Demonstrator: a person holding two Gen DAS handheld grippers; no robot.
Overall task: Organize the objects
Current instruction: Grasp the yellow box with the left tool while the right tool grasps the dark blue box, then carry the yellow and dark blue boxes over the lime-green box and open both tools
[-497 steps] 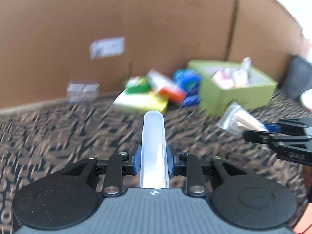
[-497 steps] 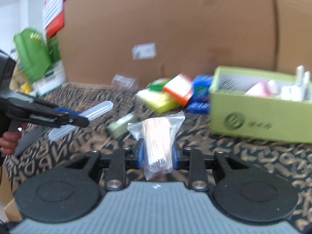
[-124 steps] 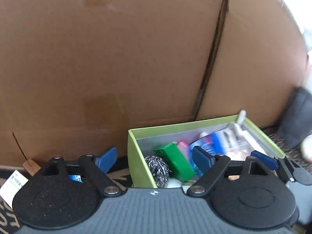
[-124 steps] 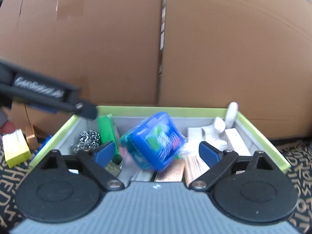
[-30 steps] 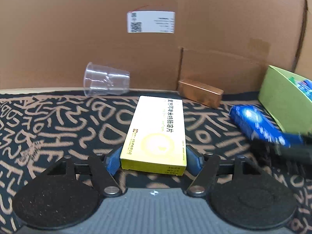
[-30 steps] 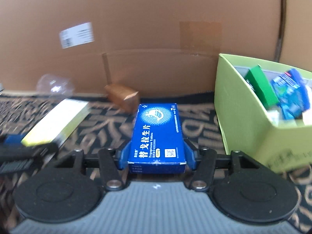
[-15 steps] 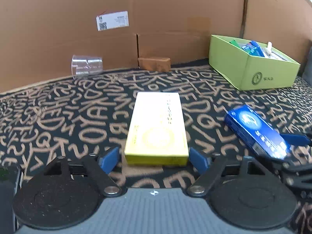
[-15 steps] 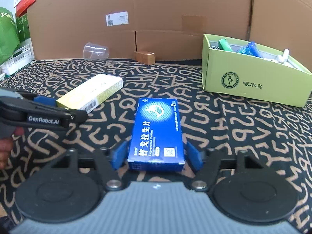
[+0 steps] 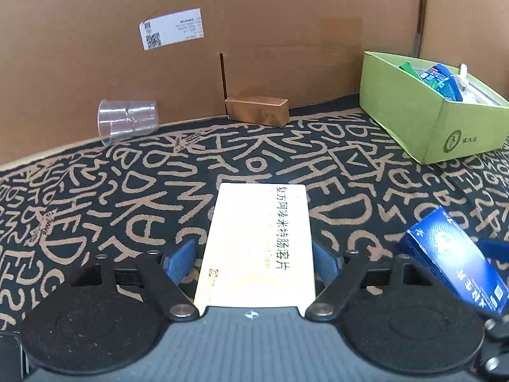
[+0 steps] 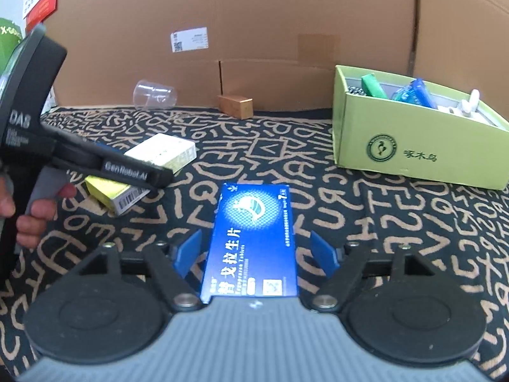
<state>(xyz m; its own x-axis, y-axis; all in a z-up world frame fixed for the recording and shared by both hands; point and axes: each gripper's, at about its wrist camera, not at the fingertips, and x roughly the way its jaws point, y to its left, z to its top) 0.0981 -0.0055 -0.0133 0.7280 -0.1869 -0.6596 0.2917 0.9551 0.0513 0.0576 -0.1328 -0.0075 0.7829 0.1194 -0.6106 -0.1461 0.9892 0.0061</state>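
Note:
A yellow-and-white medicine box point(image 9: 257, 245) lies flat on the patterned cloth between the fingers of my left gripper point(image 9: 254, 262), which is open around it with small gaps on both sides. A blue medicine box point(image 10: 254, 242) lies flat between the fingers of my right gripper point(image 10: 257, 254), also open and apart from it. The blue box also shows at the right of the left wrist view point(image 9: 458, 258). The yellow box point(image 10: 143, 172) and the left gripper point(image 10: 136, 172) show at the left of the right wrist view.
A green open box point(image 9: 423, 124) point(image 10: 413, 146) holding several items stands at the back right. A clear plastic cup point(image 9: 127, 122) lies on its side and a small brown box point(image 9: 257, 111) sits against the cardboard wall point(image 9: 254, 31).
Both grippers have opened wider and drawn slightly back. The yellow and blue boxes stay on the cloth where they lay half a second ago.

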